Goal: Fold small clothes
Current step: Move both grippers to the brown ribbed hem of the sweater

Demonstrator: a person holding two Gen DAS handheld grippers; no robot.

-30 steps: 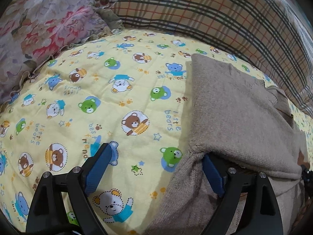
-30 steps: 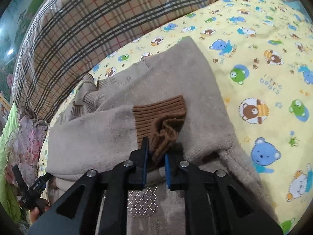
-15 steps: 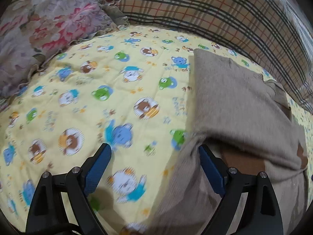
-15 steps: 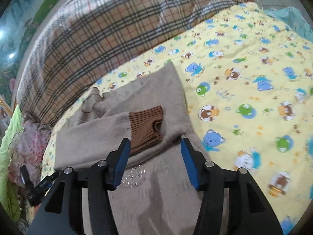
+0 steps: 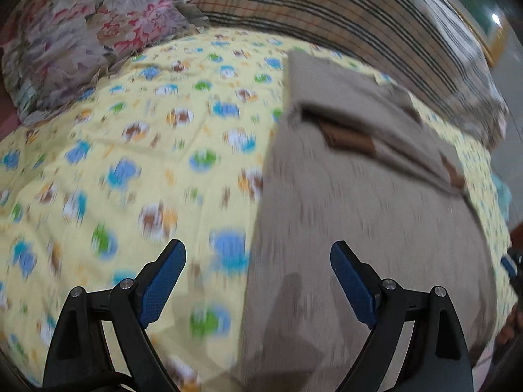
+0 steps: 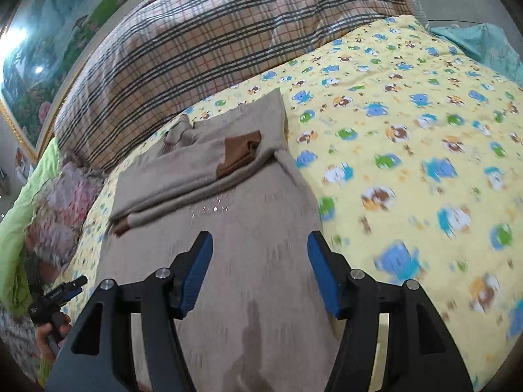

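My beige sweater lies flat on the bear-print quilt, both sleeves folded across its chest (brown cuffs showing). Left gripper and right gripper hover spread, holding nothing.

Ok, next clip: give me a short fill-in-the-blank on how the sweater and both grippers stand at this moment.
1. The beige sweater lies on a yellow quilt printed with cartoon ____.
2. Both sleeves are folded across the sweater's body, and their cuffs are ____ in colour.
3. The right gripper hangs over the sweater with its jaws ____.
4. The left gripper grips ____.

Missing words: bears; brown; open; nothing
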